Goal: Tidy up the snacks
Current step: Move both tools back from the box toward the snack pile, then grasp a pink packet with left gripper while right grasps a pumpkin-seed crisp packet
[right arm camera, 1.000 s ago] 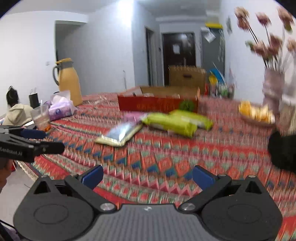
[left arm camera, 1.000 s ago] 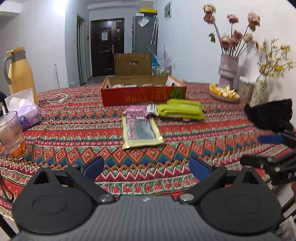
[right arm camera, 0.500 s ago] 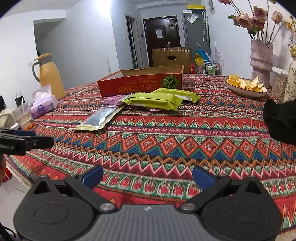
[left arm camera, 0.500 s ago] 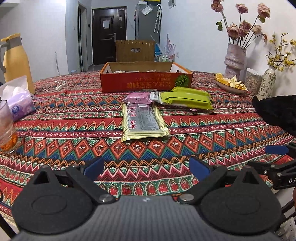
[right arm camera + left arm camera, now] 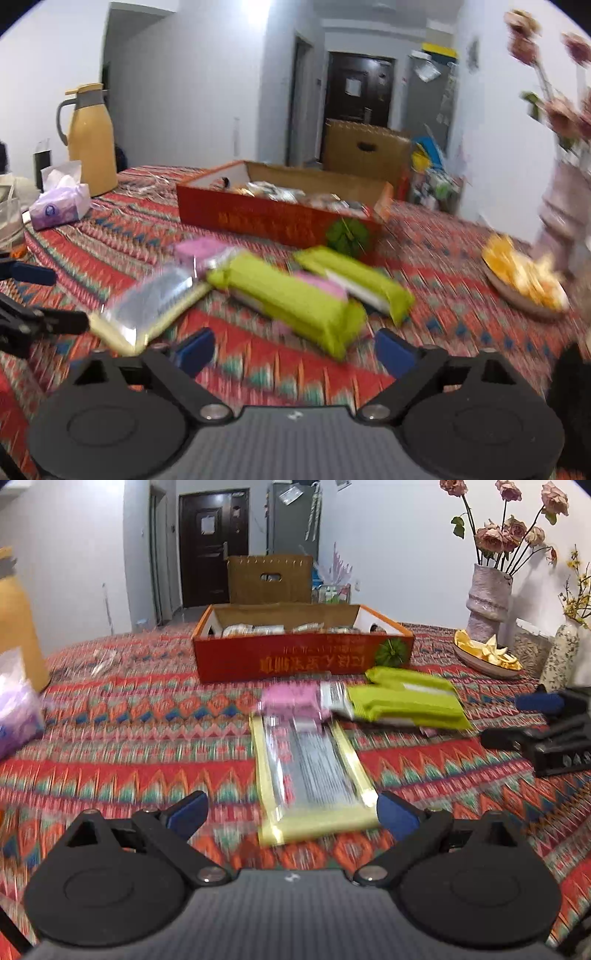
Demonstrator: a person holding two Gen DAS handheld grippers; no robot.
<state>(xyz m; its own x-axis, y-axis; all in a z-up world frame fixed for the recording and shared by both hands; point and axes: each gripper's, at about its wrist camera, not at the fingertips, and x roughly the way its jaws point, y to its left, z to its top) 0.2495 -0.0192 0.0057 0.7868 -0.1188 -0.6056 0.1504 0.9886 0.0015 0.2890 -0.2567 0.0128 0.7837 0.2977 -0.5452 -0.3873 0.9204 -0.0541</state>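
Loose snacks lie on the patterned tablecloth before a red cardboard box [image 5: 303, 657] [image 5: 277, 221] holding several packets. A flat yellow-edged clear packet [image 5: 314, 775] [image 5: 151, 306] lies nearest, its near end between the tips of my left gripper [image 5: 291, 816], which is open and not pressing on it. A pink packet [image 5: 291, 701] [image 5: 201, 249] and two green packs [image 5: 406, 701] [image 5: 295, 299] lie beyond. My right gripper [image 5: 293, 350] hovers in front of the nearer green pack, jaws closing with nothing between them; it also shows at the right in the left wrist view [image 5: 543, 720].
A yellow thermos jug [image 5: 90, 140] and a purple tissue pack [image 5: 59, 206] stand at the left, with a glass [image 5: 9, 225] near the edge. A dish of orange peel [image 5: 484, 653] [image 5: 524, 280] and flower vases [image 5: 487, 598] stand at the right. A brown carton [image 5: 269, 579] sits behind the table.
Both grippers moved forward over the table toward the snacks. The left one now reaches the yellow-edged packet's near end, and the right one's jaws have narrowed a little near the green pack.
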